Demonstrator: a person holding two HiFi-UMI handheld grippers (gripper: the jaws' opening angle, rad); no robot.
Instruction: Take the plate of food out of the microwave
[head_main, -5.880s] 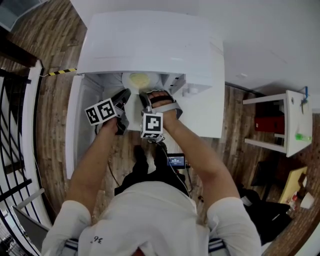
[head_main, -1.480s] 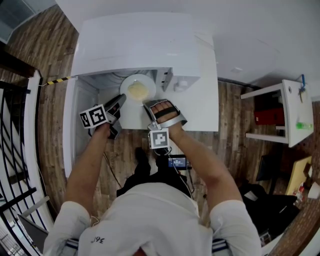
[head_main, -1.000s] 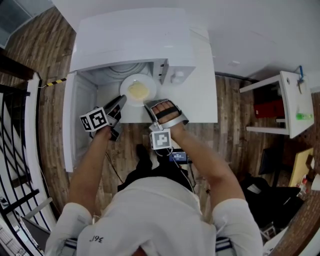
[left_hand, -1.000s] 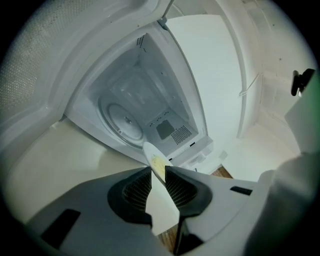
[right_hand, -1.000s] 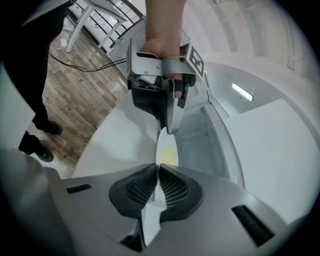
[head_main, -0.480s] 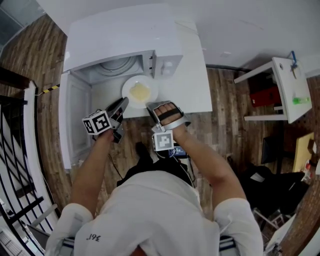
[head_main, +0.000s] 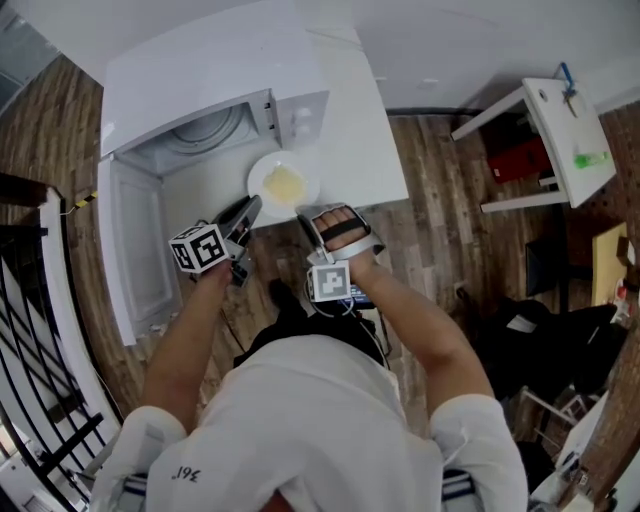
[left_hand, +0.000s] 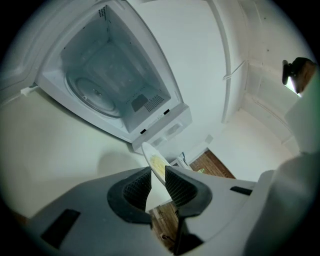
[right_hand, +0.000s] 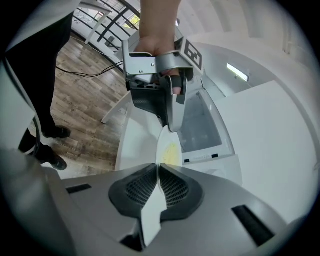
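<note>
1. Two grippers were in use, both on one load. The left gripper (left_hand: 158, 185) had its pads closed on the near-left rim of the plate (head_main: 310, 186). The right gripper (right_hand: 158, 187) was clamped tight on the near-right rim.
2. Just past the jaw tips, the white plate sat roughly level between the two grippers, with yellow food (head_main: 284, 184) at its centre.
3. Under the plate lay the white counter (head_main: 362, 150). A faint shadow suggested the plate was held clear of it, but contact could not be ruled out.
4. Farther out, ahead of the left gripper, the microwave (head_main: 215, 72) stood with its door (head_main: 135, 250) swung wide. Its turntable (left_hand: 95, 90) was bare.
5. Judgement: the removal looked done, with the plate fully outside the cavity. What remained was to set it down on the counter and let go.
</note>
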